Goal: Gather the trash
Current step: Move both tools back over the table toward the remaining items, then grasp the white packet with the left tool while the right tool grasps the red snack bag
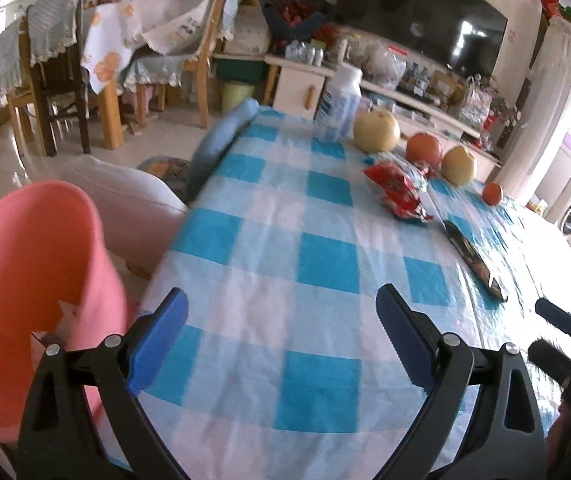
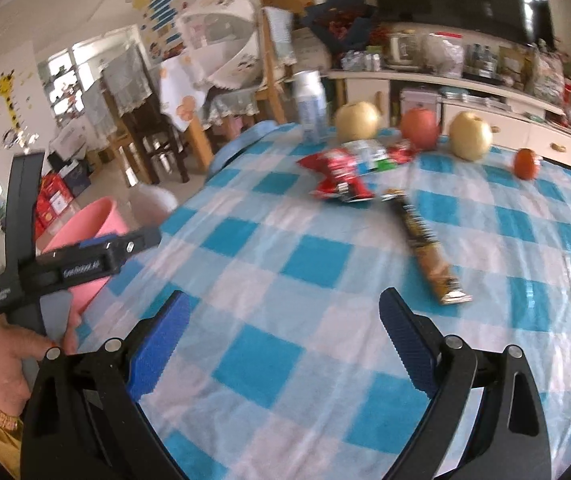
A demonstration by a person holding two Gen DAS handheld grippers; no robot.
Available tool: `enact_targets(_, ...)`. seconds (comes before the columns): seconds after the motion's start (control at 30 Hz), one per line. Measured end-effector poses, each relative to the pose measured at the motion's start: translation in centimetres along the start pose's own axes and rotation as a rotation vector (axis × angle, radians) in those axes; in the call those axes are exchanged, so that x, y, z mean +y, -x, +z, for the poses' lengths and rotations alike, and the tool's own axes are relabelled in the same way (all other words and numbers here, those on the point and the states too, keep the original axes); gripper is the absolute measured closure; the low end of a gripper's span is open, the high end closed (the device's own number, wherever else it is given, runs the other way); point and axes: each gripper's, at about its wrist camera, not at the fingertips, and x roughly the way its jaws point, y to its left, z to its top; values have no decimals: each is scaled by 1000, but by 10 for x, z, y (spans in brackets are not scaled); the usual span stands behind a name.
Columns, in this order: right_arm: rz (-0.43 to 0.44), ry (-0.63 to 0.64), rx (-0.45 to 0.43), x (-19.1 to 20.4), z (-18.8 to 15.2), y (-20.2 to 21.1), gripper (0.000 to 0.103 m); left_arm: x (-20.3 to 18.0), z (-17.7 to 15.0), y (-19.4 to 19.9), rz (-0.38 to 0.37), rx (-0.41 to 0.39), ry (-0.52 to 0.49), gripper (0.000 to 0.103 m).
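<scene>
Only the right wrist view shows the person's bare left hand (image 2: pixel 13 360) gripping the left gripper's handle, while the left wrist view alone shows inside the pink plastic bin (image 1: pixel 33 280) just off the near left edge of the blue-and-white checked tablecloth (image 1: pixel 285 280). Both the left gripper (image 1: pixel 281 340) and right gripper (image 2: pixel 283 340) hover with jaws spread wide, holding nothing. A crumpled red snack wrapper (image 2: pixel 337 178) and a long dark-and-gold wrapper (image 2: pixel 425 248) lie mid-table, nearer than four fruits.
</scene>
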Motion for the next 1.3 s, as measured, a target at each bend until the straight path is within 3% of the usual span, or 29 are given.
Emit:
enact_targets(0.2, -53, -94, -27, -57, 9, 16, 9, -33, 16, -8, -61, 17, 5, 8)
enact_targets(0.33, -67, -181, -39, -97, 15, 26, 9, -74, 45, -23, -54, 19, -28, 8)
enact_targets(0.47, -68, -244, -58, -126, 21, 37, 9, -113, 85, -55, -90, 28, 14, 8)
enact_targets(0.7, -20, -344, -33, -162, 19, 35, 9, -168, 140, -148, -33, 118, 40, 8)
enact_targets(0.83, 6, -361, -8, -170, 16, 29, 9, -172, 154, -195, 27, 189, 101, 8)
enact_targets(1.07, 36, -362, -22, -176, 17, 32, 9, -184, 163, -234, 139, 221, 73, 8)
enact_targets(1.1, 38, -363, -24, -177, 17, 33, 9, -184, 163, -238, 152, 226, 78, 9)
enact_targets(1.17, 48, -371, -25, -179, 17, 34, 9, -182, 163, -245, 169, 234, 82, 21)
enact_targets(1.3, 47, -374, -26, -179, 16, 34, 9, -183, 161, -244, 128, 201, 88, 35)
